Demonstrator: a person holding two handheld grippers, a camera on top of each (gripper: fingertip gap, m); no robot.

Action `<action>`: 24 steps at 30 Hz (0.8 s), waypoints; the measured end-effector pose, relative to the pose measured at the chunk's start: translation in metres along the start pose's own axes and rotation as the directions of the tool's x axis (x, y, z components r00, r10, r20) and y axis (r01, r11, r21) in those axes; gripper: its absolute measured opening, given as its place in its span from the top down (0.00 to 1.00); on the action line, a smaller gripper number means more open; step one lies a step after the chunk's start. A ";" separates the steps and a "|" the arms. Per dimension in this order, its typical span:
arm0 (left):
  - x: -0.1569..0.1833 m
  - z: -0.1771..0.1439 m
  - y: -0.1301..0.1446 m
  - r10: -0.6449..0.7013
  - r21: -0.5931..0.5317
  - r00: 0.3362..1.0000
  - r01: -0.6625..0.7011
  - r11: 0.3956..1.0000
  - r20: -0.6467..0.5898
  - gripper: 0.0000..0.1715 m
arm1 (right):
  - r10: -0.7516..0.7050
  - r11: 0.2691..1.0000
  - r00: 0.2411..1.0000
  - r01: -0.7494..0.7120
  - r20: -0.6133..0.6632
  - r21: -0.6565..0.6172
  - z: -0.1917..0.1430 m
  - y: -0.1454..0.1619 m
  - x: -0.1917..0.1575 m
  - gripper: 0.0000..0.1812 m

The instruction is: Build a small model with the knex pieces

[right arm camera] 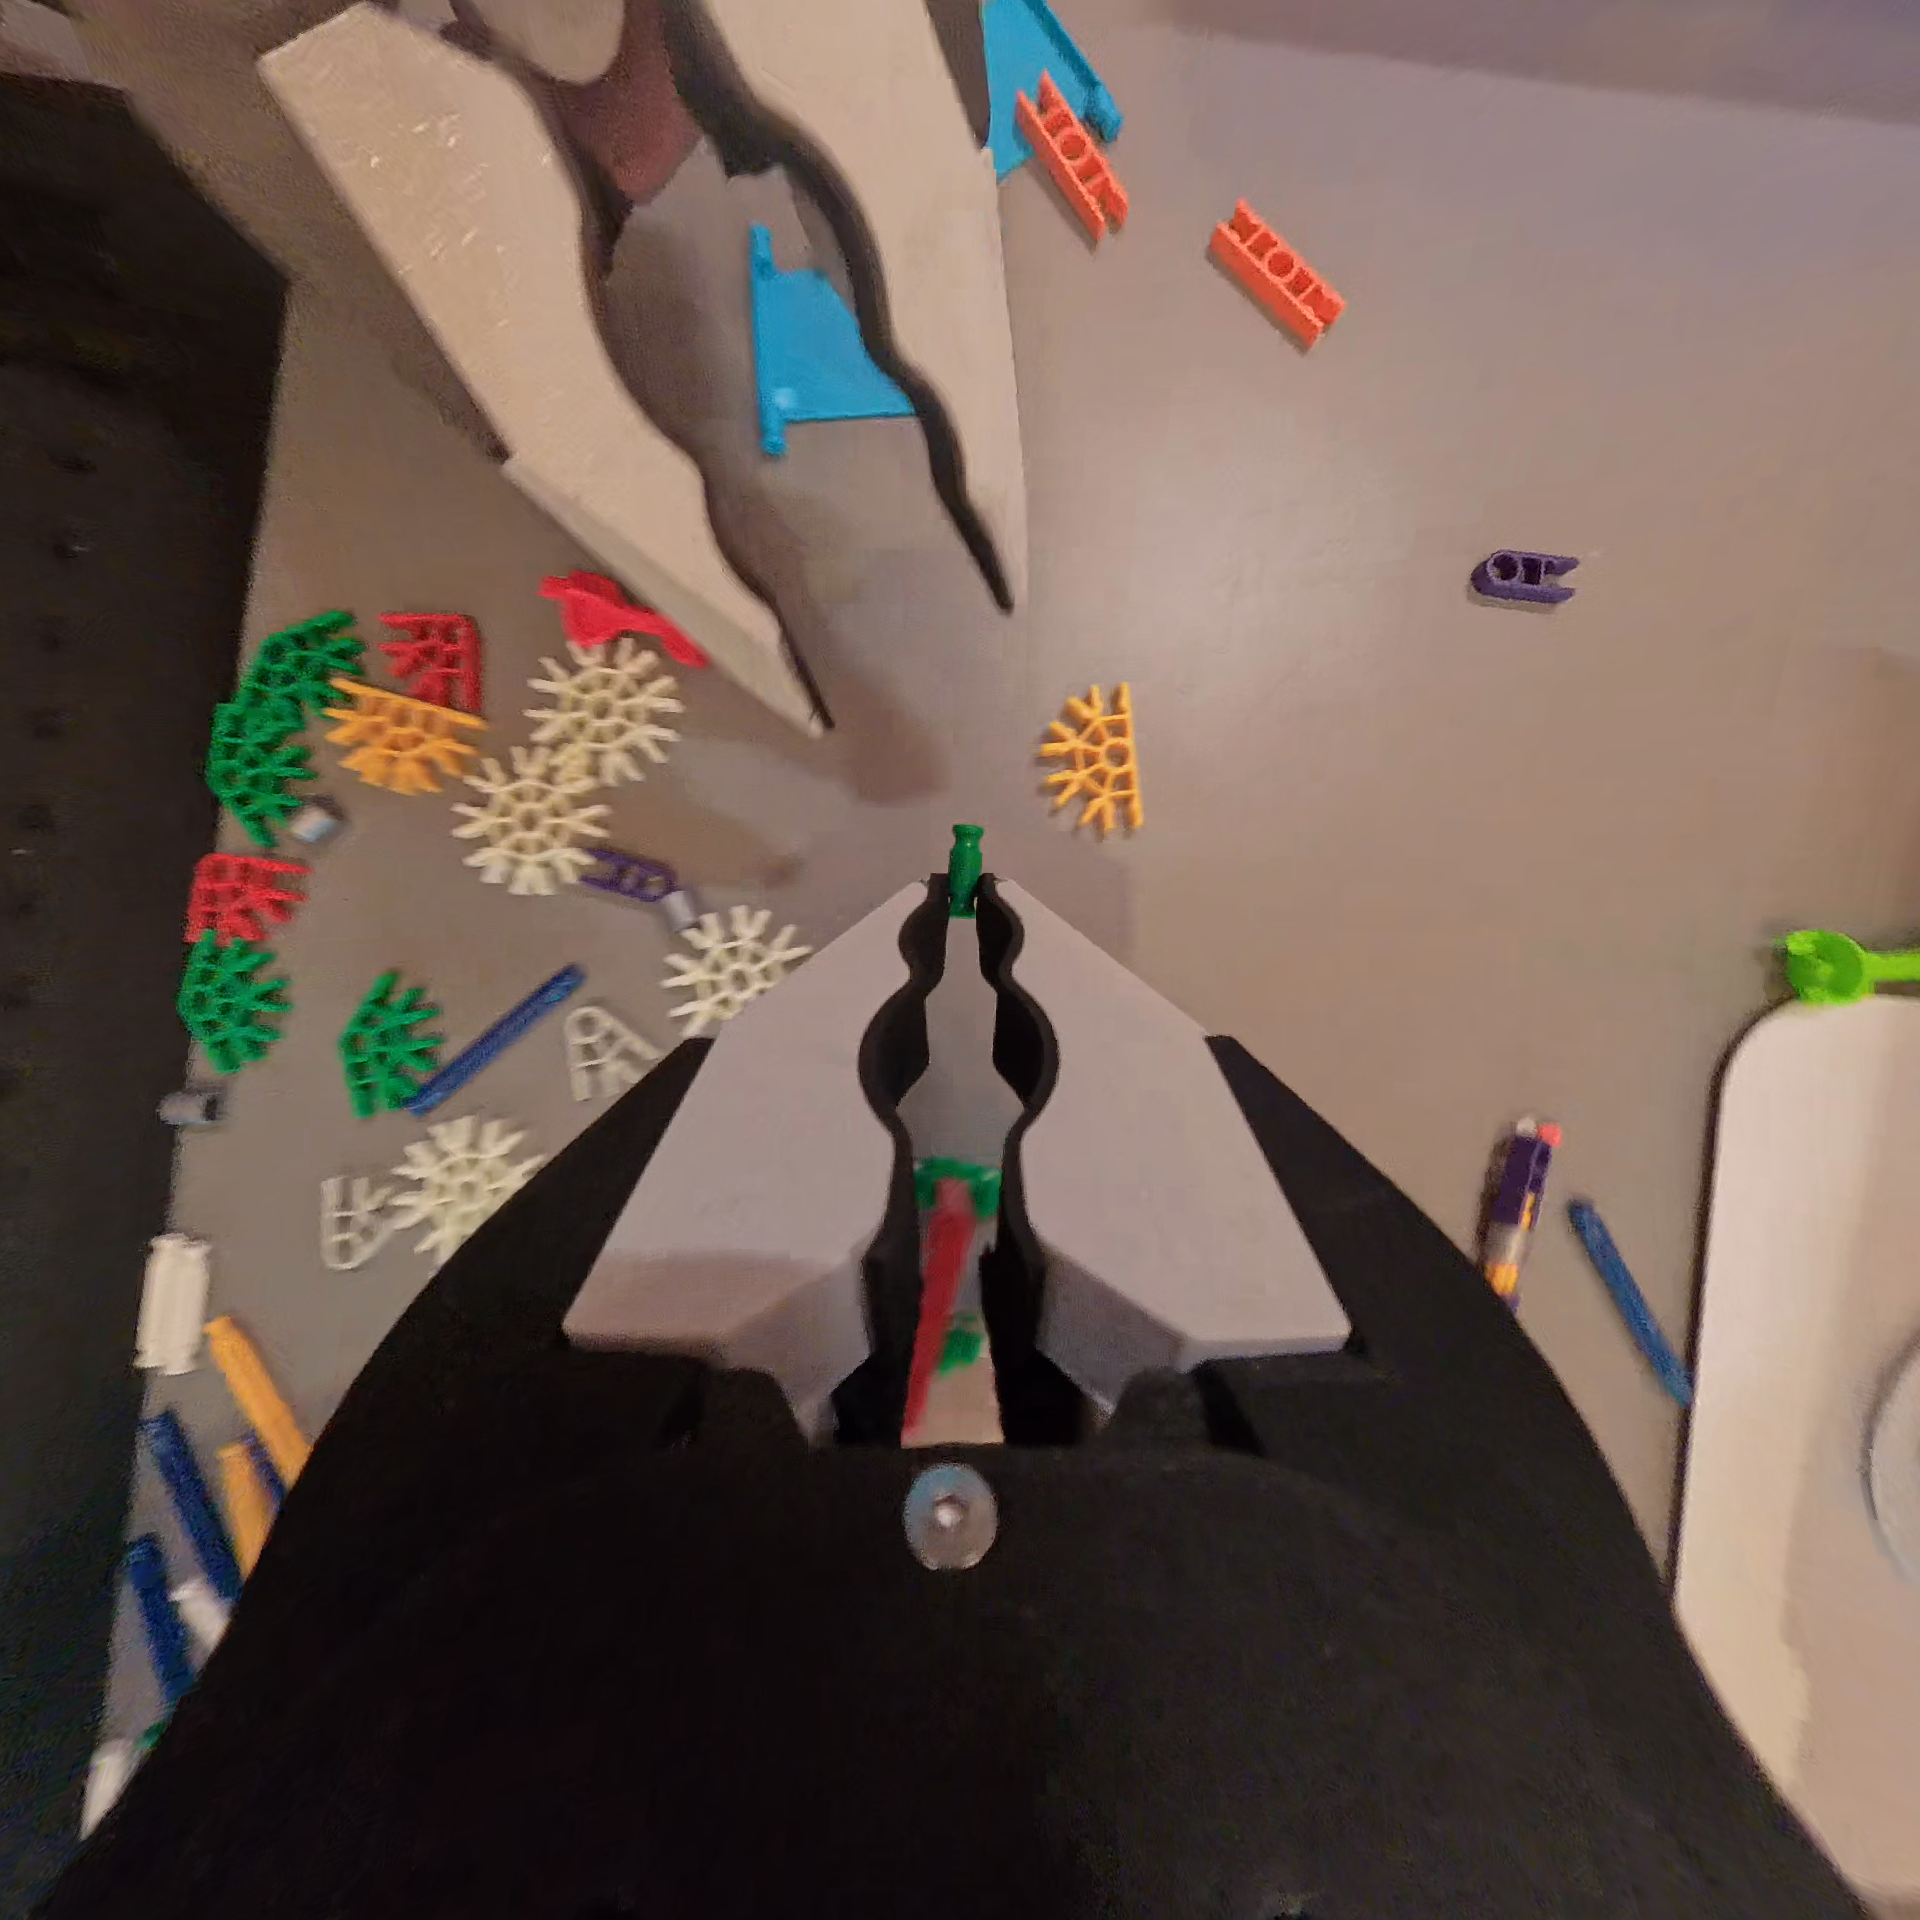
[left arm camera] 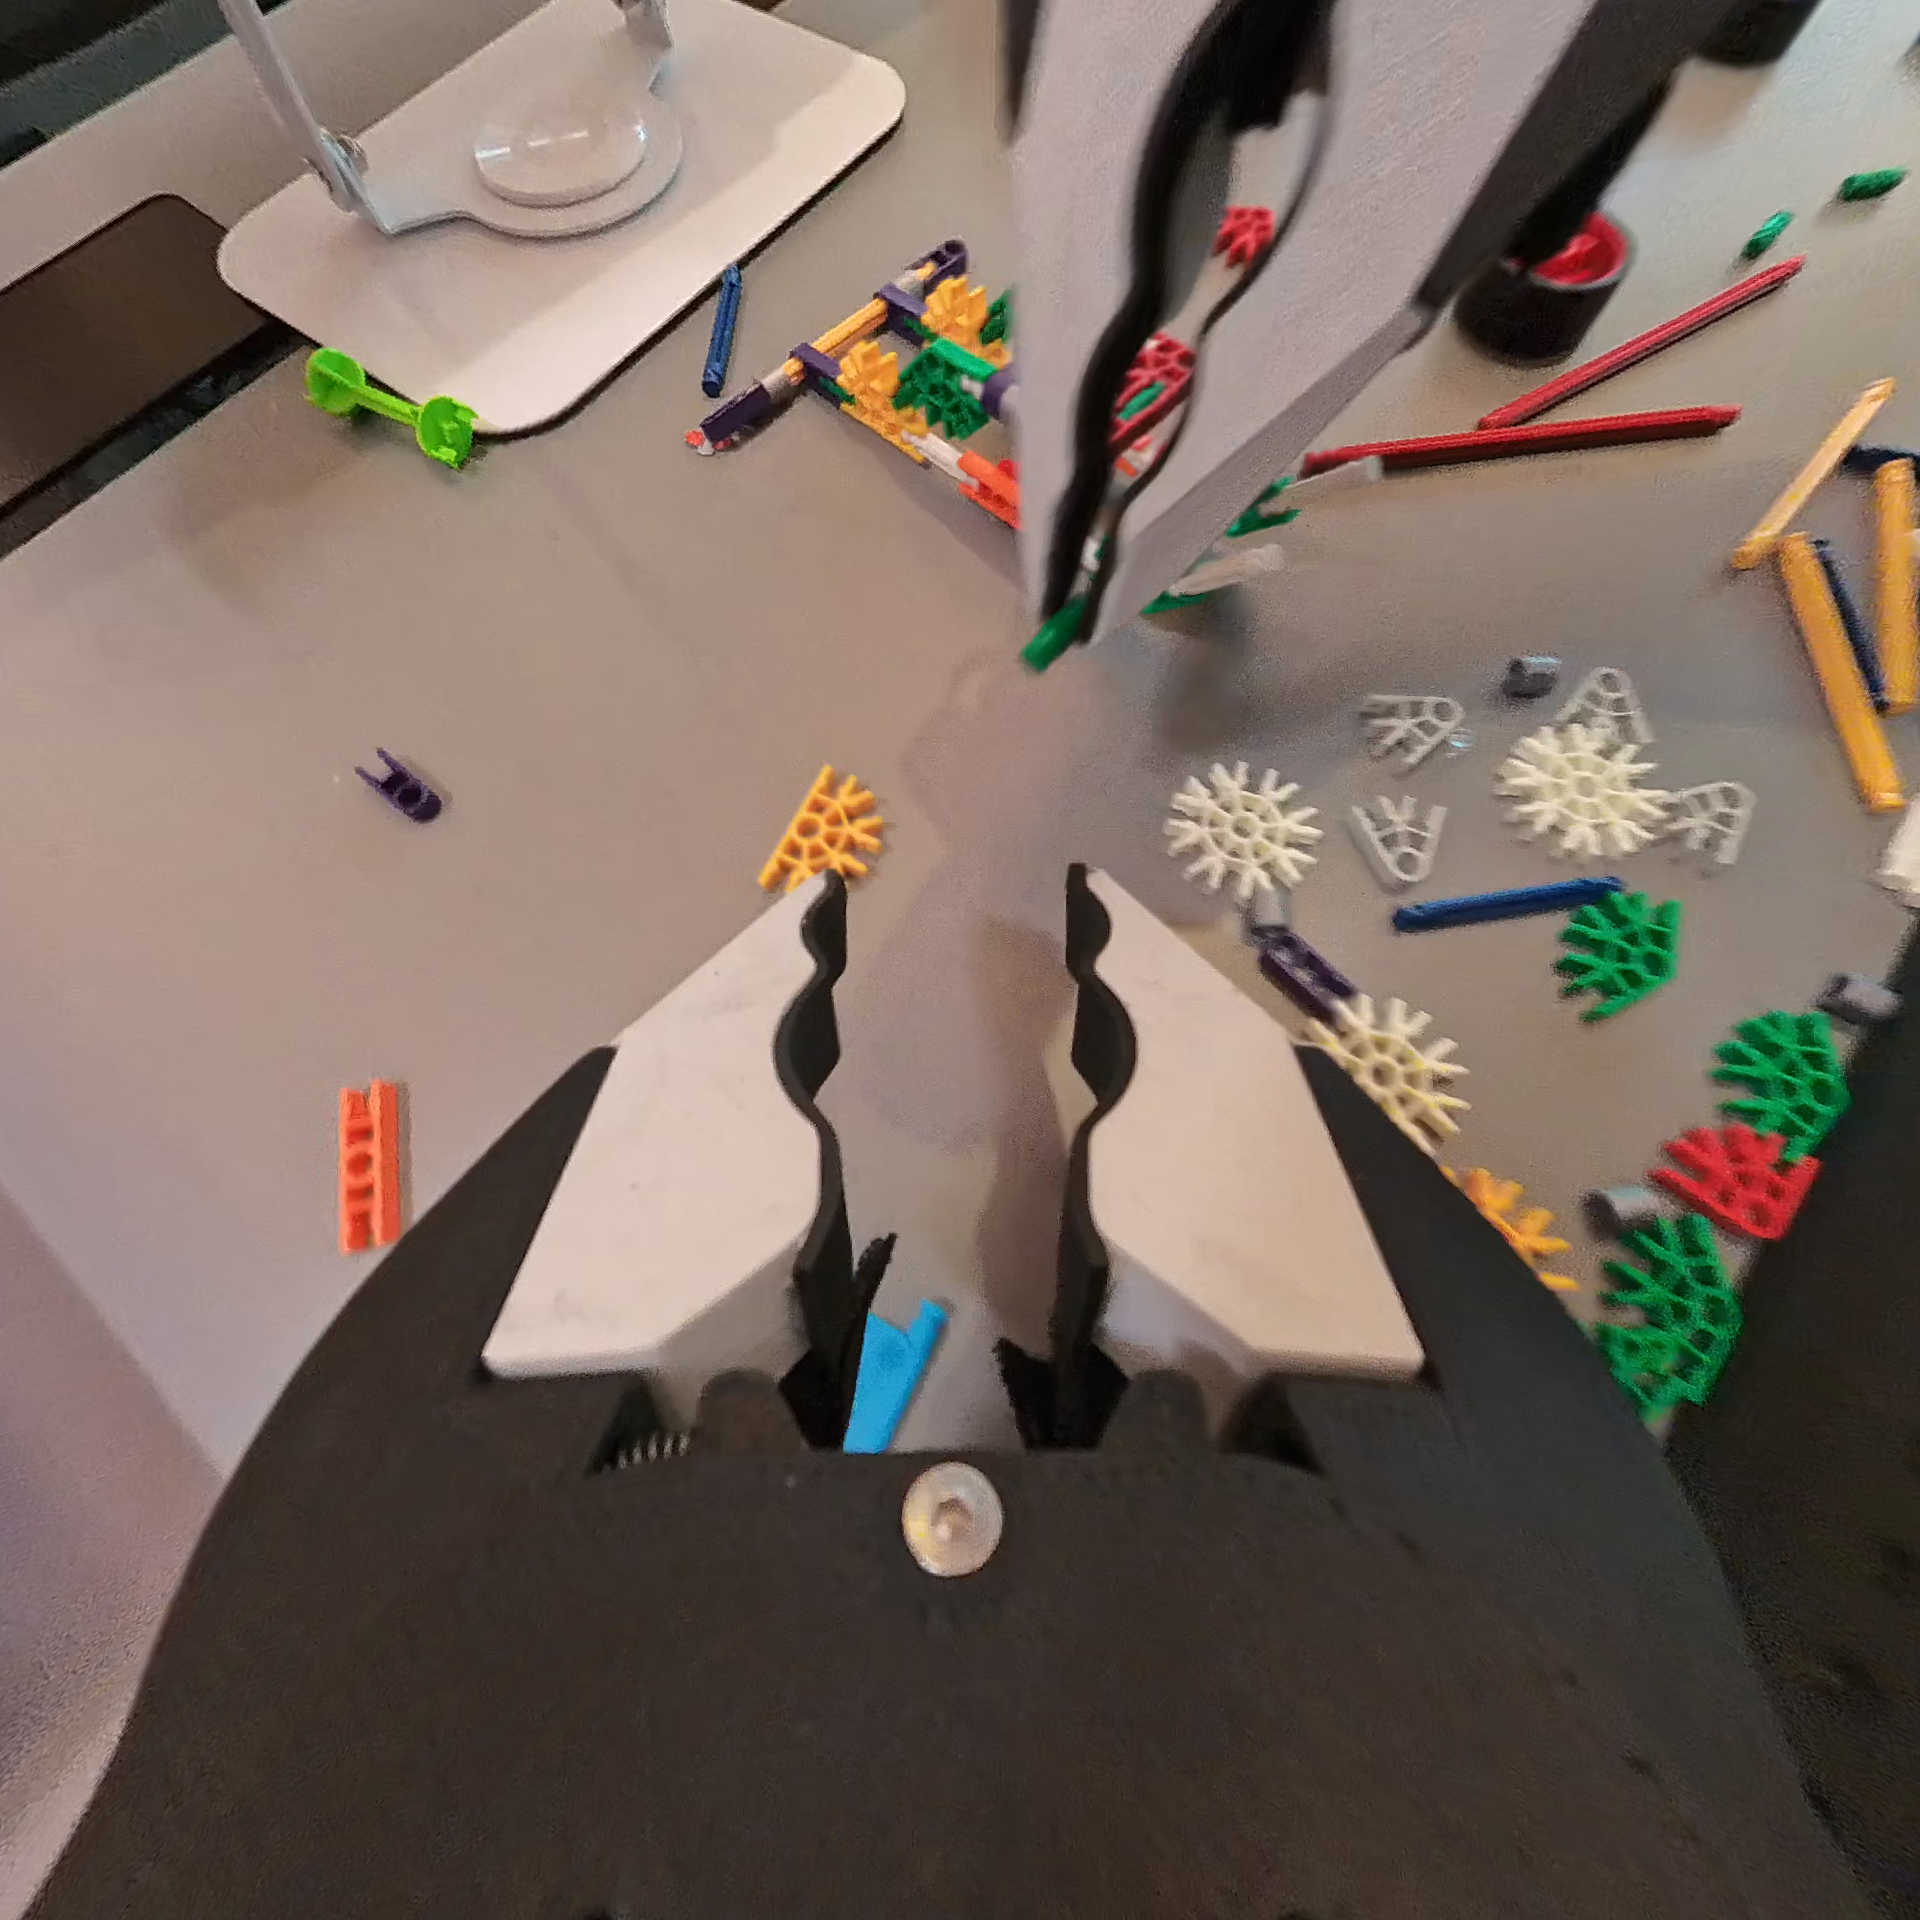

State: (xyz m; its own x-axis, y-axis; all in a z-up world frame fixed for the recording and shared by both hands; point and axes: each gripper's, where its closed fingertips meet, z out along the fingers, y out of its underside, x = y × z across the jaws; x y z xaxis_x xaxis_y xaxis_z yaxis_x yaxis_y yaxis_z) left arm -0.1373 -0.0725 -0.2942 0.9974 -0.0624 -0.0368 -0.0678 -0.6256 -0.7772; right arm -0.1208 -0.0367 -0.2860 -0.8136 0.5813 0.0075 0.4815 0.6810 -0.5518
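My left gripper point(left arm camera: 956, 883) is open and empty, low over the grey table point(left arm camera: 623, 644). A yellow fan-shaped connector point(left arm camera: 824, 831) lies just beyond its left fingertip, and a light blue flat piece point(left arm camera: 894, 1371) lies under its jaws. My right gripper point(right arm camera: 961, 888) is shut on a short green rod point(right arm camera: 966, 862) whose tip sticks out past the fingertips. In the left wrist view the right gripper point(left arm camera: 1070, 623) comes down from above with the green rod point(left arm camera: 1051, 636) pointing at the table. In the right wrist view the open left gripper point(right arm camera: 914, 665) faces it, with the yellow connector point(right arm camera: 1096, 758) to the right.
A white monitor stand base point(left arm camera: 561, 208) sits far left, with a lime green piece point(left arm camera: 390, 405) at its edge. A part-built model point(left arm camera: 914, 353) lies behind. White, green and red connectors point(left arm camera: 1242, 831) and red rods point(left arm camera: 1507, 436) lie to the right. A purple clip point(left arm camera: 405, 795) and an orange piece point(left arm camera: 369, 1164) lie to the left. The gap from one gripper's tips to the other's is roughly 5 cm. The yellow connector point(right arm camera: 1096, 758) is about 6 cm from my left fingertips. The left camera catches it too, in the left wrist view point(left arm camera: 825, 832). My left gripper's tips are some 10 cm from the light blue flat piece point(left arm camera: 894, 1371). It turns up in the right wrist view point(right arm camera: 769, 384) as well.
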 end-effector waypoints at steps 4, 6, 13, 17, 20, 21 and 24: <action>-0.013 0.032 0.004 0.074 -0.088 0.997 -0.074 0.993 -0.006 0.82 | -0.003 0.993 0.998 0.011 0.070 -0.115 0.032 0.016 0.033 0.99; -0.018 0.043 0.010 0.098 -0.127 0.995 -0.098 0.987 -0.003 0.85 | 0.016 0.992 0.994 -0.002 0.111 -0.125 0.040 0.017 0.038 0.99; -0.025 0.054 0.018 0.106 -0.148 0.994 -0.107 0.983 -0.016 0.91 | -0.017 0.988 0.989 0.039 0.149 -0.148 0.053 0.014 0.045 0.99; -0.027 0.056 0.018 0.110 -0.155 0.994 -0.111 0.982 -0.019 0.91 | -0.020 0.984 0.984 0.051 0.179 -0.169 0.053 0.016 0.044 0.99; -0.027 0.057 0.017 0.113 -0.151 0.993 -0.115 0.982 -0.019 0.92 | -0.007 0.982 0.980 0.044 0.200 -0.181 0.051 0.018 0.041 0.99; -0.027 0.058 0.017 0.117 -0.152 0.993 -0.118 0.981 -0.015 0.92 | 0.001 0.980 0.978 0.040 0.206 -0.193 0.052 0.020 0.040 0.99; -0.028 0.059 0.016 0.127 -0.151 0.992 -0.127 0.980 -0.007 0.91 | 0.017 0.977 0.979 0.027 0.202 -0.212 0.055 0.024 0.040 0.99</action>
State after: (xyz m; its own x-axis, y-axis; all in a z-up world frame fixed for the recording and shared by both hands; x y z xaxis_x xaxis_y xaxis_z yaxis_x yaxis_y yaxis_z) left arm -0.1645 -0.0348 -0.3429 0.9805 -0.1470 -0.1304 -0.1965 -0.7232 -0.6621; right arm -0.1600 -0.0216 -0.3446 -0.8544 0.4907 -0.1708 0.5176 0.7754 -0.3616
